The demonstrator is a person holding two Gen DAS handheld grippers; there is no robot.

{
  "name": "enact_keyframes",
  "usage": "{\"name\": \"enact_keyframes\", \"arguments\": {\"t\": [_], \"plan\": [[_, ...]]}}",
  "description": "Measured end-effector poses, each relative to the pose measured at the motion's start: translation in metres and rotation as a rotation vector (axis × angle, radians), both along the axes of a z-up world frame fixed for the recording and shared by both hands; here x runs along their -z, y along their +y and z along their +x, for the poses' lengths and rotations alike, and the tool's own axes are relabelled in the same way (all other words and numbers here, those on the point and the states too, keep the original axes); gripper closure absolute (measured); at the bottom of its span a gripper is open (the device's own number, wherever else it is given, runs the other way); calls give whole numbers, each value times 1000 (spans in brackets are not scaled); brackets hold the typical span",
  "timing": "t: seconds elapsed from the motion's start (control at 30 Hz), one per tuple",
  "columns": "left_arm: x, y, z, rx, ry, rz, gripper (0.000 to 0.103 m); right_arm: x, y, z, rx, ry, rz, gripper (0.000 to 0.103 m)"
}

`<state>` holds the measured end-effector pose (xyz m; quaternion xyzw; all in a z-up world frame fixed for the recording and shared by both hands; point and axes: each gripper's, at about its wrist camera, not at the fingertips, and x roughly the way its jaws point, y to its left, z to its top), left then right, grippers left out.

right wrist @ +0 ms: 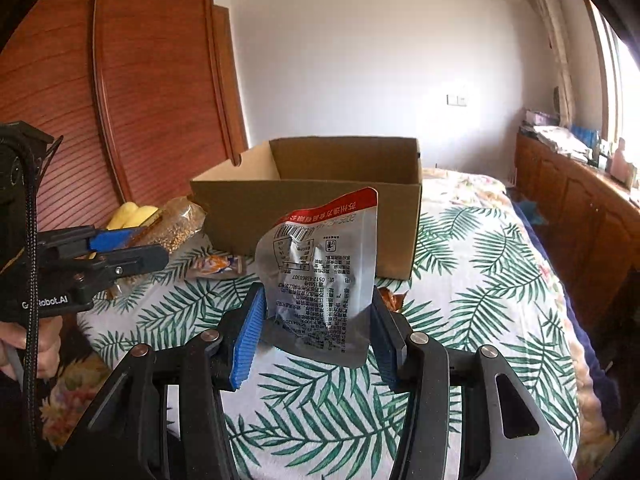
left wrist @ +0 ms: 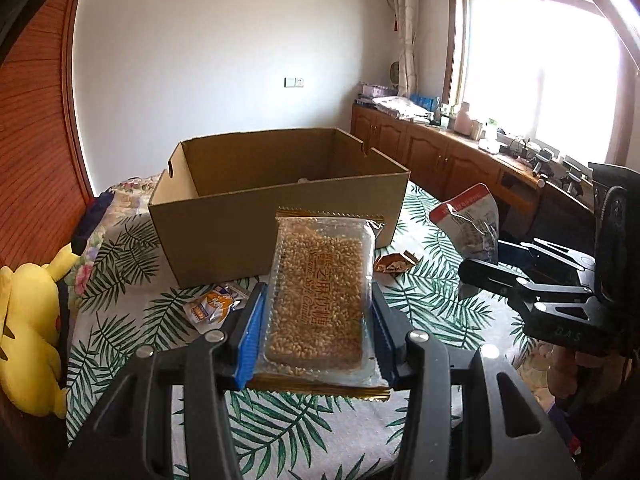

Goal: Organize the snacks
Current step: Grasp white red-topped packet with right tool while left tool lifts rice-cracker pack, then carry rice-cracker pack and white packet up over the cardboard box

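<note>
My left gripper (left wrist: 318, 300) is shut on a clear pack of puffed-grain candy (left wrist: 320, 292), held above the bed in front of an open cardboard box (left wrist: 276, 196). My right gripper (right wrist: 318, 304) is shut on a silver foil pouch (right wrist: 324, 276) with a red top edge, held upright in front of the same box (right wrist: 320, 204). The pouch also shows at the right of the left wrist view (left wrist: 474, 224), and the candy pack at the left of the right wrist view (right wrist: 172, 226). The box interior looks mostly bare.
A leaf-print sheet (right wrist: 480, 280) covers the bed. A small orange-and-white sachet (left wrist: 212, 306) and a brown wrapper (left wrist: 394, 262) lie near the box. A yellow plush toy (left wrist: 28, 320) sits at the left edge. Wooden cabinets (left wrist: 440, 156) stand at the right.
</note>
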<state>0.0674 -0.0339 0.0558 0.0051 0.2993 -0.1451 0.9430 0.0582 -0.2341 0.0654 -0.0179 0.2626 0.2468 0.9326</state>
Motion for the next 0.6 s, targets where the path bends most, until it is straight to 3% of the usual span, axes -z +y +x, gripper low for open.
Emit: {"name": "enact_keyframes", "arguments": {"t": [0.6], "plan": [[-24, 10, -13, -9, -70, -30, 56, -29, -3, -17, 17, -77, 23, 53]]}}
